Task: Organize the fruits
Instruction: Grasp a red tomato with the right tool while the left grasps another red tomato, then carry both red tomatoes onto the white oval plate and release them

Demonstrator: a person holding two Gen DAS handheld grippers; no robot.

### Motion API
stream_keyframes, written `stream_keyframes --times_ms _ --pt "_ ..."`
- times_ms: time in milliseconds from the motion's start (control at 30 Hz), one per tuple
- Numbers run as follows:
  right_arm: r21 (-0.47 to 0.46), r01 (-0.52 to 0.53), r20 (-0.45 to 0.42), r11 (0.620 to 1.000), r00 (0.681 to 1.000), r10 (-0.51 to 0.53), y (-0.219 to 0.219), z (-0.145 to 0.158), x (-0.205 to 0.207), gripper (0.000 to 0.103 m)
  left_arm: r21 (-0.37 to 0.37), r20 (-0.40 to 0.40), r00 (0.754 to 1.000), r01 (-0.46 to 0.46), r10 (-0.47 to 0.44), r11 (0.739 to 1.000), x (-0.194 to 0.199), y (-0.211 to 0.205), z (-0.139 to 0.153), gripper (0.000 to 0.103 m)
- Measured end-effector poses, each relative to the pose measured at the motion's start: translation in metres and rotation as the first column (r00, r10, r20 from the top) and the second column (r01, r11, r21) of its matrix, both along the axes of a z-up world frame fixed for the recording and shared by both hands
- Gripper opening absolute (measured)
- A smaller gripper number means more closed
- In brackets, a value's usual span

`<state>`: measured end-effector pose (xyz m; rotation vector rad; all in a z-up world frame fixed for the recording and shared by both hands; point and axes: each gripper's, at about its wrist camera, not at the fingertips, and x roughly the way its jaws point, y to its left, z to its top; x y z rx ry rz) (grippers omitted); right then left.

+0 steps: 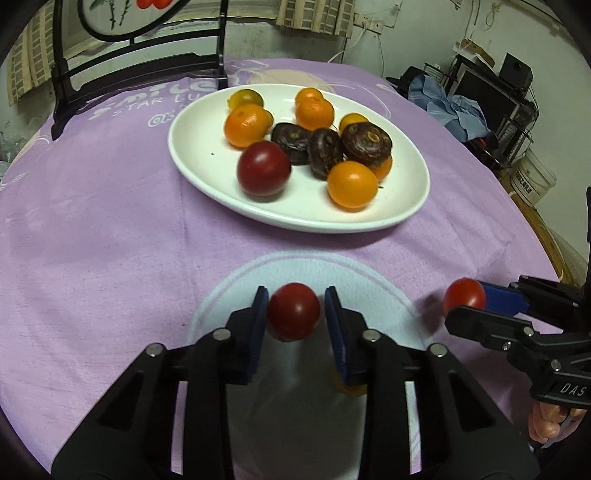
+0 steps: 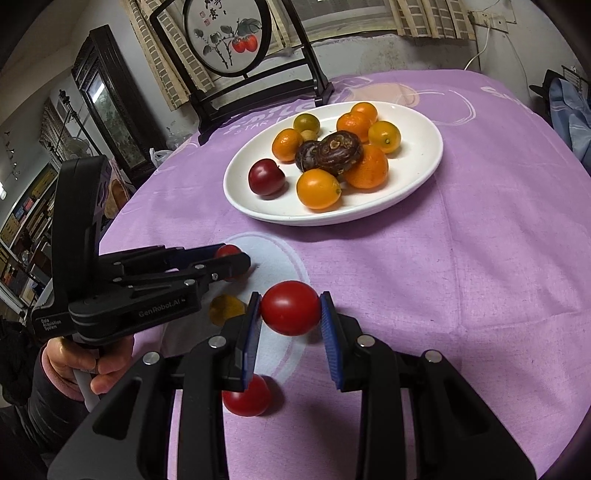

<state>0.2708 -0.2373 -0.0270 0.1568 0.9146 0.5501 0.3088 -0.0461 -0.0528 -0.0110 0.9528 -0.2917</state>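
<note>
A white oval plate holds several orange fruits, dark brown fruits and one dark red tomato. My left gripper is shut on a red tomato, held above a pale round print on the cloth. My right gripper is shut on a bright red tomato above the cloth. Another red tomato lies on the cloth under my right gripper's left finger. A yellow fruit lies near it.
A purple cloth covers the round table. A dark wooden stand with a round painted panel rises at the table's far edge. A dark cabinet and shelves stand to the left, clutter and a bucket to the right.
</note>
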Motion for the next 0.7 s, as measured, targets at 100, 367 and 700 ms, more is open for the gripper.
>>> stream_keyframes --times_ms 100,367,700 --pt "0.0 0.006 0.001 1.0 1.0 -0.006 -0.001 0.0 0.0 0.032 0.02 0.009 1.0 -0.002 0.002 1.0 -0.001 -0.002 0.0 0.03" --pt "0.002 0.018 -0.003 1.0 1.0 -0.018 -0.003 0.0 0.001 0.032 0.026 0.001 1.0 -0.019 0.019 0.999 -0.001 0.0 -0.004 0.027" --pt "0.06 0.004 0.1 0.998 0.995 -0.01 -0.004 0.02 -0.004 0.032 -0.093 0.135 0.99 -0.038 0.051 0.995 -0.013 0.017 0.043 0.026"
